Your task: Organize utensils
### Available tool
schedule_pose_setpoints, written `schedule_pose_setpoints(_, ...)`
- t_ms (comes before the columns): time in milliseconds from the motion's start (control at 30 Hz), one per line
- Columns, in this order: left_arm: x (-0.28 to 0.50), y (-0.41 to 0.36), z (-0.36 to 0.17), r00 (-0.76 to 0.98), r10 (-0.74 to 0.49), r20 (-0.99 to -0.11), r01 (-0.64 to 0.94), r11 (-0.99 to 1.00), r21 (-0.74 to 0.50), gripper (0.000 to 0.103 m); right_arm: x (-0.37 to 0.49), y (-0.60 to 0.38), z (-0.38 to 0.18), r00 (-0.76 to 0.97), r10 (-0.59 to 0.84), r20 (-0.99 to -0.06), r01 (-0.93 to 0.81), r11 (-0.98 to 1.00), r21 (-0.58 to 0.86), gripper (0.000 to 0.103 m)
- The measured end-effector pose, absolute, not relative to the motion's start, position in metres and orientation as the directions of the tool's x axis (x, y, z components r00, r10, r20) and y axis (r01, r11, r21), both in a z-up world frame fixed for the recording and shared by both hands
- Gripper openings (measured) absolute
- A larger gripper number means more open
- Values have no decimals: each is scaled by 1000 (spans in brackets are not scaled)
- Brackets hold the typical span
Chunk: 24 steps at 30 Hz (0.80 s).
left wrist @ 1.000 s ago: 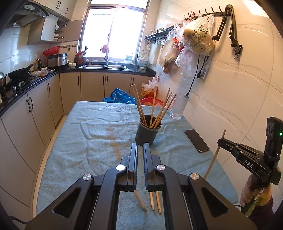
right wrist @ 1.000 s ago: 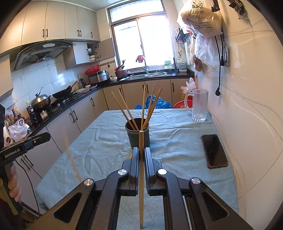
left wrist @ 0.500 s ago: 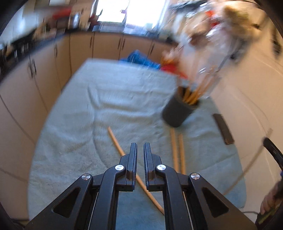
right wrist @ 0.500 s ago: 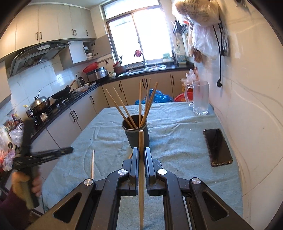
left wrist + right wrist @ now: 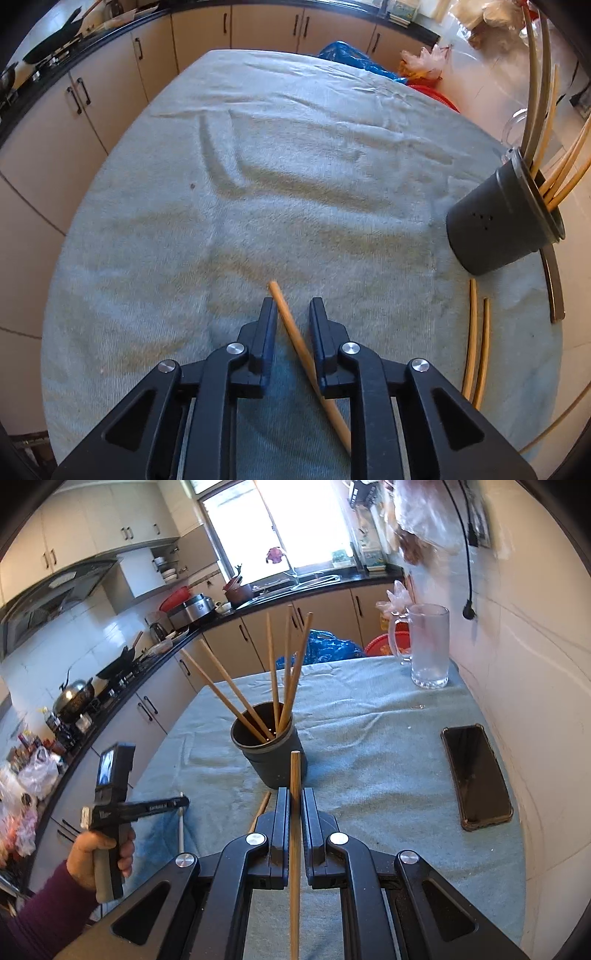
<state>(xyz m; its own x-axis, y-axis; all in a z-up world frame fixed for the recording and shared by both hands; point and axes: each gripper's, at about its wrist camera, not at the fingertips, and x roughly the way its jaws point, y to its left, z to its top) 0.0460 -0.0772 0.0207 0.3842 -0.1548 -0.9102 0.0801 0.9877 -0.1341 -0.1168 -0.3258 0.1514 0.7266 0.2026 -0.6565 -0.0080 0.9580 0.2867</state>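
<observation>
Two grippers worked over a towel-covered tabletop (image 5: 295,184) in a home kitchen. The left gripper (image 5: 291,310) pointed steeply down near the tabletop's near edge, its jaws slightly parted and just opening, with a loose chopstick (image 5: 295,332) lying on the cloth between them; the fingers (image 5: 267,332) stood clear of the wood on either side. The right gripper (image 5: 294,805) was clenched on a single chopstick (image 5: 294,775), which stood up between its closed jaws with its tip in front of the dark holder (image 5: 275,760). That holder stood near the middle of the tabletop with five chopsticks (image 5: 273,675) fanned out of it. Two more chopsticks (image 5: 476,343) lay side by side on the cloth toward the right edge, just short of the holder as the left wrist view showed it. A glass mug (image 5: 428,646) stood at the far right corner, and a phone (image 5: 476,775) lay flat along the right edge. A person's hand (image 5: 99,856) in a purple sleeve gripped the left tool's handle.
</observation>
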Motion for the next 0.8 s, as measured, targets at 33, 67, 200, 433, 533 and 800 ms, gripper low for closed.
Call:
schedule_pose_setpoints(33, 49, -79, 21, 385, -158, -909, 87, 987, -135, 17, -116, -324, 151, 726, 200, -658, -11, 960, 279, 7)
schedule_pose_setpoints(67, 51, -80, 20, 389, -155, -908, 95, 987, -128, 12, -116, -322, 150, 725, 201, -659, -14, 961, 278, 7)
schedule_pose_setpoints(200, 52, -80, 22, 403, -159, -901, 92, 987, -133, 5, -116, -322, 150, 724, 207, -659, -12, 958, 287, 7)
schedule_pose_setpoints(433, 23, -74, 60, 492, -209, -845, 114, 978, -175, 5, -123, -323, 158, 740, 201, -642, -12, 958, 286, 7)
schedule_pose_setpoints(533, 3, -72, 86, 540, -242, -806, 141, 970, -197, 5, -130, -322, 165, 759, 195, -621, -17, 960, 281, 7)
schedule_pose_setpoints(800, -61, -68, 147, 670, -309, -675, 211, 951, -225, 5, -153, -315, 181, 802, 177, -571, -34, 967, 253, 7)
